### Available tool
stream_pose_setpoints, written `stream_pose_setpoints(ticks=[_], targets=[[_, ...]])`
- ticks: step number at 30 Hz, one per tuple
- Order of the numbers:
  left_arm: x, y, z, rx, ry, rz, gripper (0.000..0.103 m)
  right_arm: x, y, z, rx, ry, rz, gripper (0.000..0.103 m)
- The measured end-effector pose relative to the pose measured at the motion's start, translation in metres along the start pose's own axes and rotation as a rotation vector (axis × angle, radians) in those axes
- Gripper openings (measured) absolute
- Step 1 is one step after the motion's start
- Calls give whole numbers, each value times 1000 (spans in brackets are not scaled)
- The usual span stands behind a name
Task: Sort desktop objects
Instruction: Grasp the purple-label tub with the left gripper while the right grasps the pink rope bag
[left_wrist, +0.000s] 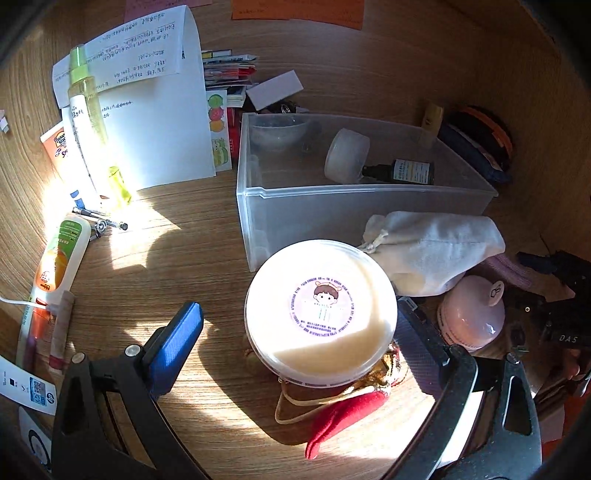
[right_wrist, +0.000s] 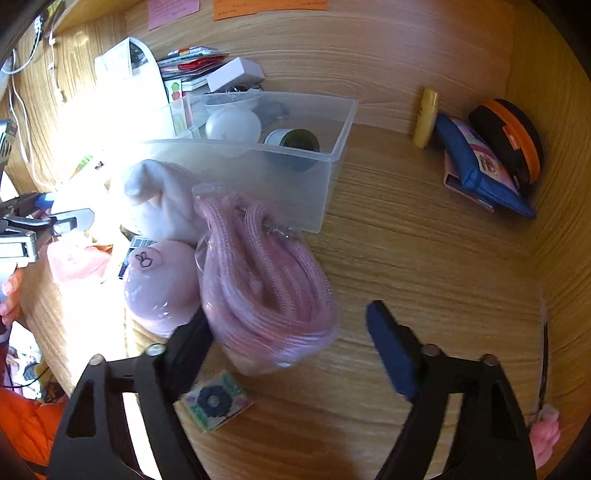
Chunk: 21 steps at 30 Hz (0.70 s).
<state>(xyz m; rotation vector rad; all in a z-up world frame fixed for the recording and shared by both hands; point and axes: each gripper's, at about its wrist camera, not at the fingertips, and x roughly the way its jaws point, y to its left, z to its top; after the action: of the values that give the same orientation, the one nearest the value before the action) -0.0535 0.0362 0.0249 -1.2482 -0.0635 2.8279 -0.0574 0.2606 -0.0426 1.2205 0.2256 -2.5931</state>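
Observation:
In the left wrist view a round white tub (left_wrist: 321, 310) with a cartoon sticker on its lid stands on a red cloth pouch (left_wrist: 343, 417). My left gripper (left_wrist: 298, 303) straddles the tub, open: the left pad stands clear of it and the right finger is at its rim. In the right wrist view a clear bag of coiled pink cord (right_wrist: 258, 280) lies between the fingers of my right gripper (right_wrist: 289, 309), which is open. Its left finger is against the bag; the right pad is well apart. A clear plastic bin (left_wrist: 332, 206) (right_wrist: 295, 192) behind both holds a white jar (left_wrist: 347, 155) and a dark bottle (left_wrist: 406, 171).
A white cloth pouch (left_wrist: 436, 251) and a pink round device (left_wrist: 472, 314) sit between tub and cord. Papers (left_wrist: 155, 110), a spray bottle (left_wrist: 86, 122) and tubes (left_wrist: 62, 254) crowd the left. A blue case (right_wrist: 476, 173), a black-orange case (right_wrist: 509, 140) and a yellow stick (right_wrist: 428, 118) lie far right.

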Motion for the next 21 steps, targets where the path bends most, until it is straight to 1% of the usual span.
stream_pose_setpoints(ticks=[2,5,7,8,9,10,11,12,13,17,21], targets=[[3,-1,1,2,-6,-1,101,4,2,5,-22,5,-6,63],[5,-3,3,10,-18,3,101,11,5,11,-52,11,-16,60],[6,-4,3,16,-29,-1,99,15,6,16,-62,14,-18,55],[6,-4,3,20,-35,-1,93,17,7,18,-73,15,-18,53],[6,-4,3,30,-35,-6,89,18,8,20,-84,12,-19,48],[8,-5,2,43,-29,-21,80,18,9,21,-92,9,-20,46],[10,-5,2,50,-20,-33,74,19,10,22,-102,4,-12,44],[11,-6,1,54,-13,-46,70,19,11,23,-109,0,-2,40],[12,-7,0,61,-14,-47,70,19,12,22,-114,-3,5,36],[11,-10,-2,76,-23,-35,70,14,14,22,-121,-23,42,28],[12,-6,0,49,-21,-47,70,3,5,21,-69,-42,90,20]])
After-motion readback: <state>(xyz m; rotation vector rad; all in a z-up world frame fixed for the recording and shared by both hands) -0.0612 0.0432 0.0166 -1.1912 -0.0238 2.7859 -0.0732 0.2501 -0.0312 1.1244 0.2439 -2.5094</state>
